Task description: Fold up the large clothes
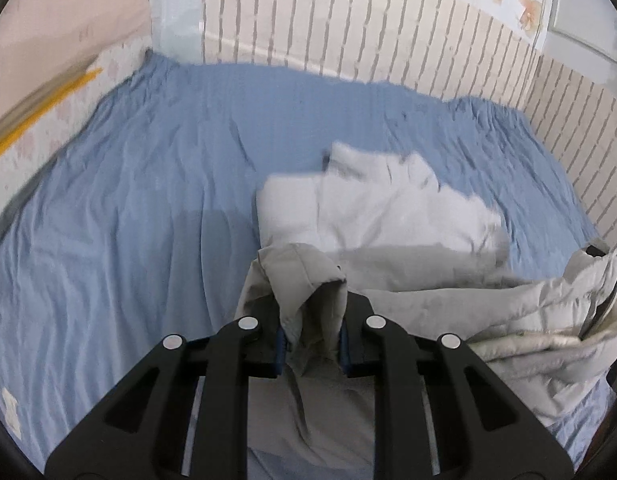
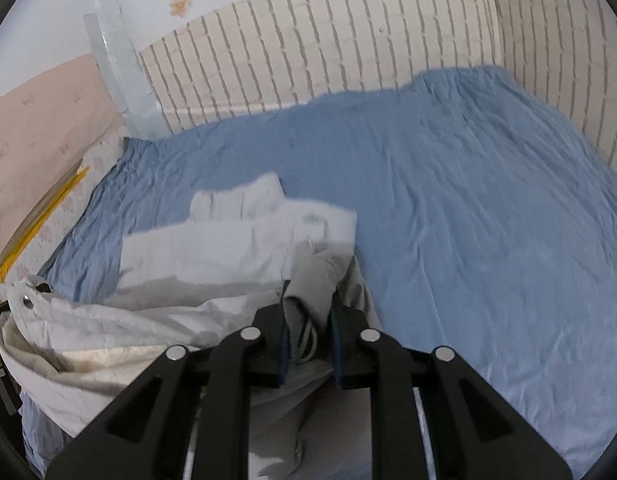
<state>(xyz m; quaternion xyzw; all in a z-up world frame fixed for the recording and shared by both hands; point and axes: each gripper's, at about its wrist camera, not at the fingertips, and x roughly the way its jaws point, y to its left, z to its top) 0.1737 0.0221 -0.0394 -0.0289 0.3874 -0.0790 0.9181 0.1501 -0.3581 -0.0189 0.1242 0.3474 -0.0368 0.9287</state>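
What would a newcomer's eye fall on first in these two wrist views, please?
Most striking is the pale grey jacket bunched on the blue sheet, its near edge lifted. The left gripper and the right gripper each pinch a fold of that edge, so the fabric hangs slack between them. Behind the bed stands a brick-pattern wall.
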